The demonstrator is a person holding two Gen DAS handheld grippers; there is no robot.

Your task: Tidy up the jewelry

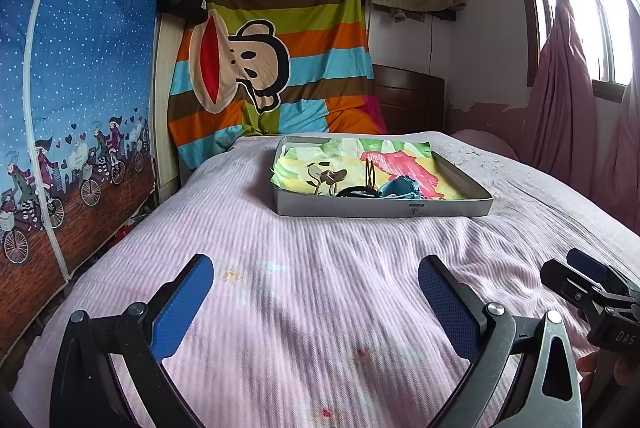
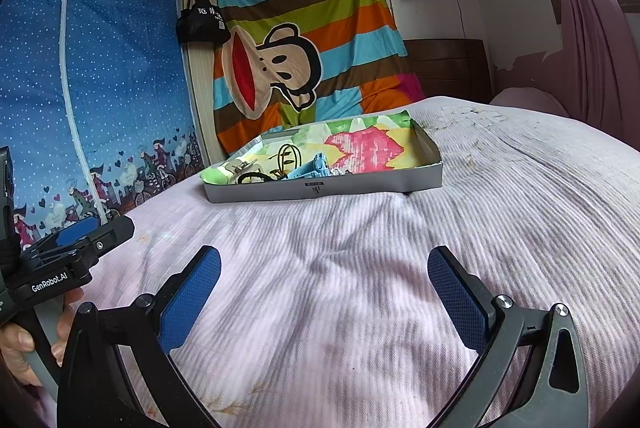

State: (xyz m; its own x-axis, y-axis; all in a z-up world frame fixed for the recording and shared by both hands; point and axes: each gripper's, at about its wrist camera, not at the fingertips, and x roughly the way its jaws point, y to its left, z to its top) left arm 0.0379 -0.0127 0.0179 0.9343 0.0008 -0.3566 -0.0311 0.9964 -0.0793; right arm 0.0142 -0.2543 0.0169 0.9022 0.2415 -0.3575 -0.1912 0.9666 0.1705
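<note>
A pink ribbed bedspread [image 1: 320, 268] carries a shallow box [image 1: 380, 206] of hair accessories; both the left gripper [image 1: 316, 308] and right gripper [image 2: 324, 304] hover spread wide, empty.

**Two low wrist views across the bed**

Both fisheye cameras sit low over the pink bedspread [image 1: 320, 268], looking forward between their own spread fingers toward the far wall. The left wrist view faces the shallow box [image 1: 380, 206] almost squarely; the right wrist view is tilted and sees it from the right — box [image 2: 324, 188]. Both share the striped monkey sheet [image 1: 280, 48] and each catches the other gripper at its edge.
</note>
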